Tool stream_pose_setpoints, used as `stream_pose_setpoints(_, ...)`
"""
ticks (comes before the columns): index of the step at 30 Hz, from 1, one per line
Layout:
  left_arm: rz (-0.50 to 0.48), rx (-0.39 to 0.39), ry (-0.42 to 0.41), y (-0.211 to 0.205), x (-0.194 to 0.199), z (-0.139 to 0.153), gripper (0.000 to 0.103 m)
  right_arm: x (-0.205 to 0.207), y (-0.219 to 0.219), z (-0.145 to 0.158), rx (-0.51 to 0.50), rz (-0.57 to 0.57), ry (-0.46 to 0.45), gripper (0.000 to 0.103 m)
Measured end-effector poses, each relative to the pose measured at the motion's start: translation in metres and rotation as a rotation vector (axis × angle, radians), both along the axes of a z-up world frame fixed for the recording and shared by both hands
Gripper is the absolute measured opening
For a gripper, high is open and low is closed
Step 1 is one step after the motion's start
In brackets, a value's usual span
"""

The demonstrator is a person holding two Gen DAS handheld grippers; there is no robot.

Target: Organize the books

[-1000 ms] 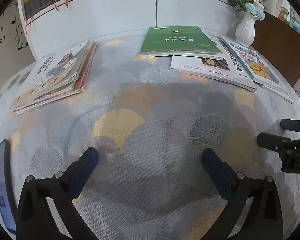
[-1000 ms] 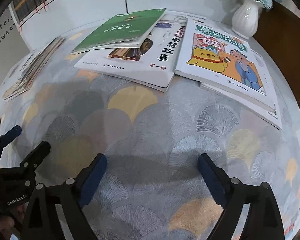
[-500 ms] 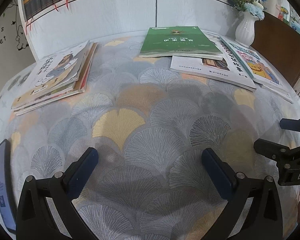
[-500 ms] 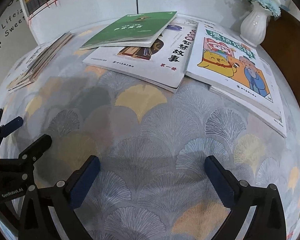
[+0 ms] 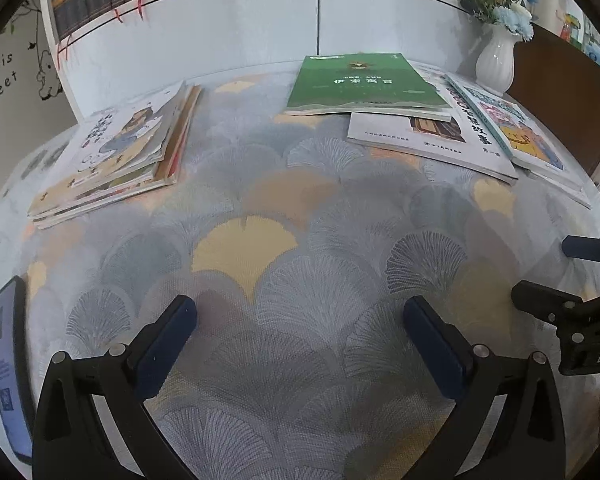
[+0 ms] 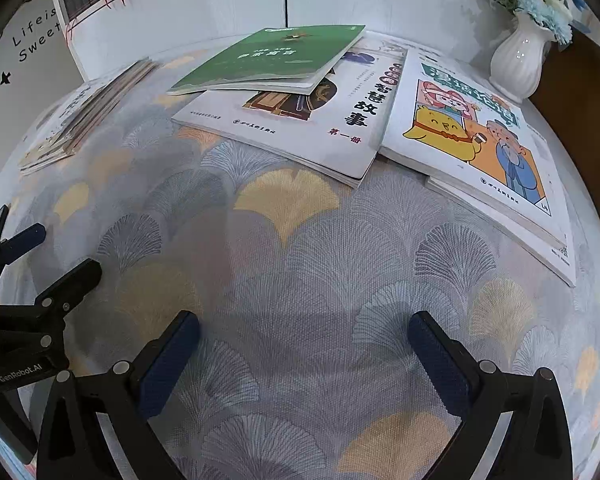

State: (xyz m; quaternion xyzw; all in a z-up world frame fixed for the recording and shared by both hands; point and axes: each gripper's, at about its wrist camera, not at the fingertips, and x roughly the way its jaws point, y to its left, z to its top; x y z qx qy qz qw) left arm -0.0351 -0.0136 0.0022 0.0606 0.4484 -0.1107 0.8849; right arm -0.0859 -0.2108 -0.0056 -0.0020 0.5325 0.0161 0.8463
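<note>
A neat stack of picture books [image 5: 116, 156] lies at the table's far left, seen edge-on in the right wrist view [image 6: 88, 112]. At the far right several books overlap loosely: a green book [image 5: 360, 82] [image 6: 272, 58] on top of a white book [image 5: 432, 136] [image 6: 308, 120], and beside them a cartoon-cover book [image 6: 472, 136] [image 5: 512, 128] on another white one. My left gripper [image 5: 300, 332] hangs open over bare tablecloth near the front. My right gripper [image 6: 304, 348] is open too, with nothing between its fingers. Each gripper shows at the other view's edge.
A white vase of blue flowers [image 5: 496, 60] [image 6: 520, 56] stands at the back right corner. A white panel [image 5: 260, 28] with a bookshelf above backs the table. A phone [image 5: 10, 376] lies at the front left edge. The patterned tablecloth [image 6: 300, 248] covers the middle.
In the right wrist view the books have shifted a little rightward and the right jaws stand slightly wider than a second ago. The left gripper has not moved.
</note>
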Motion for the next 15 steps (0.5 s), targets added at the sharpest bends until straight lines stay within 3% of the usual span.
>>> stream_pose_setpoints(8,0.001,-0.008,0.004,0.0006,0.0013,-0.0009,0.103,0.0027,-0.0006,-0.0005,-0.003,-0.016,-0.002,0.103)
stream_pose_setpoints(15,0.002,-0.007,0.003,0.0006,0.0007,-0.0011,0.103,-0.0062,-0.0003,-0.0008,-0.005,-0.043,-0.071,0.103)
